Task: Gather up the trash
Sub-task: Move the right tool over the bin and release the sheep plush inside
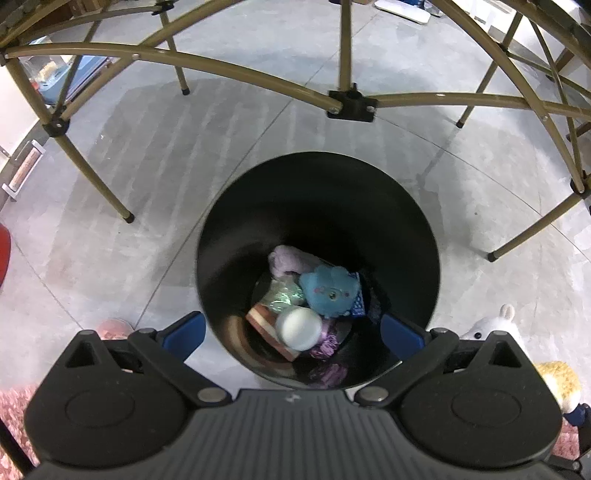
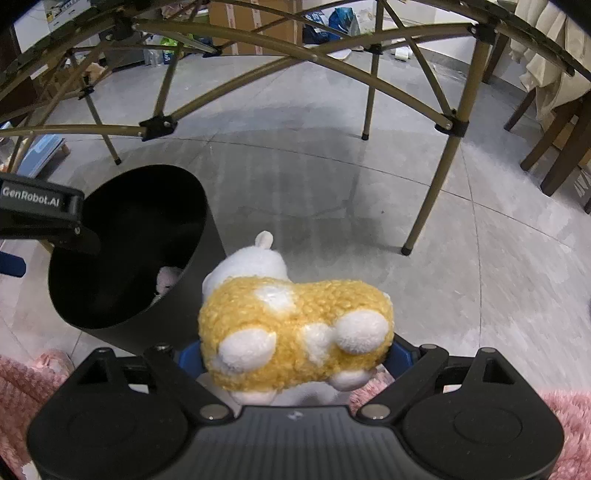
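Yellow plush (image 2: 295,332), clamped by the right gripper (image 2: 295,354) beside the bin (image 2: 192,258), could catch its rim and fall outside, since the wide-open, empty left gripper (image 1: 291,332) crowds the opening.

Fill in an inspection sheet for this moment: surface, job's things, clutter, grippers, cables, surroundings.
Surface: grey tiled floor; pink rug at near edge.
Job's things: black bin holds blue plush, white blurred item, wrappers.
Clutter: nothing seen.
Grippers: left hand-held gripper open over the bin; right hand-held gripper shut on yellow-and-white plush beside the bin.
Cables: nothing seen.
Surroundings: folding table legs, wooden chair, cardboard box.
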{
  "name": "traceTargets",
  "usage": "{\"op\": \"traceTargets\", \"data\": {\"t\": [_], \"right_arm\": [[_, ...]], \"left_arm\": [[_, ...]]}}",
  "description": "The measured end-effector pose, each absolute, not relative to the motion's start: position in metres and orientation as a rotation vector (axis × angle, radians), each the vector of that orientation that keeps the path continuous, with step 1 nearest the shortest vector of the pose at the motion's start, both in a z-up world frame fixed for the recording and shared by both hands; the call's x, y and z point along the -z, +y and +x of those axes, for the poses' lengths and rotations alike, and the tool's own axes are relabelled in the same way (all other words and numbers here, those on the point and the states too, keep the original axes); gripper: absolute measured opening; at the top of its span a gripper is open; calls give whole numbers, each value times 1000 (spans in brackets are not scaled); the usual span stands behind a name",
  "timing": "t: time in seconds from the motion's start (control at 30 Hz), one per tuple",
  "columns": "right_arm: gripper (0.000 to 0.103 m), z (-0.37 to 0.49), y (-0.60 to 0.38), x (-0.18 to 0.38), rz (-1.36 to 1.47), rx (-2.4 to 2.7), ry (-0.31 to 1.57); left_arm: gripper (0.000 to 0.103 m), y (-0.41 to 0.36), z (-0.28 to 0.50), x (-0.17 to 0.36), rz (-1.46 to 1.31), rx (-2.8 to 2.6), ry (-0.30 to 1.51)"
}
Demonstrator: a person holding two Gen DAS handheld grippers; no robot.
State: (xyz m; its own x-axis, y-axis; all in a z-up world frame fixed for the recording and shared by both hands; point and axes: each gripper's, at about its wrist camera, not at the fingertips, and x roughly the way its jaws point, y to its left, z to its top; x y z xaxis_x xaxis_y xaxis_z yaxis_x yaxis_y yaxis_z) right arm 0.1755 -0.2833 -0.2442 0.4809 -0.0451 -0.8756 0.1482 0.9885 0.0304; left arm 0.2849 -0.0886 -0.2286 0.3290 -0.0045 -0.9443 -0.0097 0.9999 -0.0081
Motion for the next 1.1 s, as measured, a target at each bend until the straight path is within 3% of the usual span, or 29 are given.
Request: {"op": "traceTargets", "data": {"t": [1.1], "right_arm": [[92,230,-187,217,-21,-41,959]], "left_arm": [[103,9,277,215,-27,-169,1154]]}}
